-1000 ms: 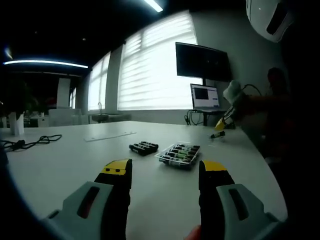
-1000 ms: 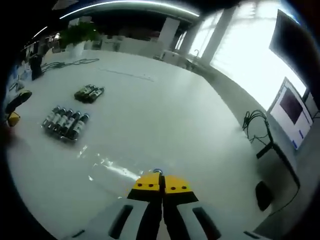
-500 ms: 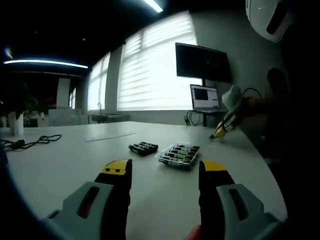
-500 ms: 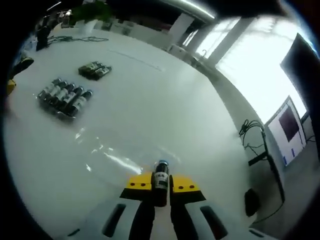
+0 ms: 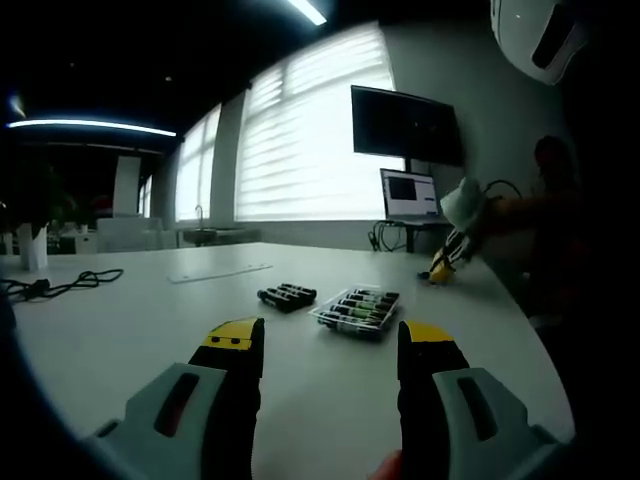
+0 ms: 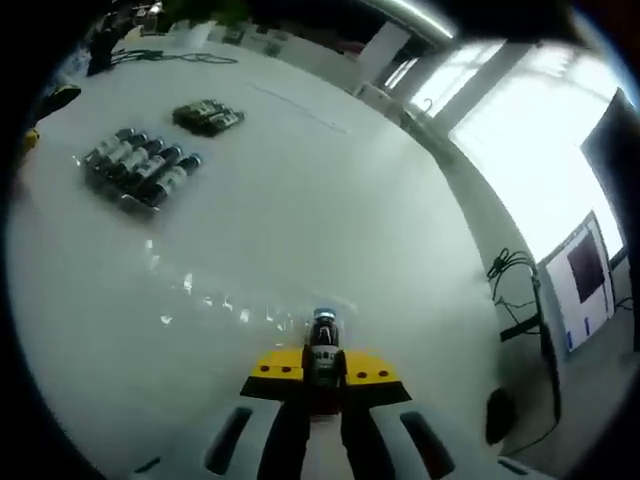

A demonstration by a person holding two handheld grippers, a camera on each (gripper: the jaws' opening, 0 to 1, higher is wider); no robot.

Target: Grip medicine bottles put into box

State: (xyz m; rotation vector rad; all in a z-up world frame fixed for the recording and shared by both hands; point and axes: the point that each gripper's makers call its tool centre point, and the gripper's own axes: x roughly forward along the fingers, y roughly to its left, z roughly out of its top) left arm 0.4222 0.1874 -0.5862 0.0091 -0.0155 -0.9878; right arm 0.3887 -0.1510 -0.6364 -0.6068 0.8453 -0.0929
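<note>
On the left, the left tool stands low over the white desk with its jaws wide apart and nothing between them, aimed at the work area, apparently waiting its turn. Just ahead lies a small loose cluster of medicine bottles, and beside it to the right the clear box, already carrying a row of bottles laid side by side, so the row gives the next one its slot. Farther right, the right tool is clamped on a single medicine bottle, cap pointing forward. It hangs above bare desk well apart from the box, which probably means the bottle is on its way there; its label is too small to read.
</note>
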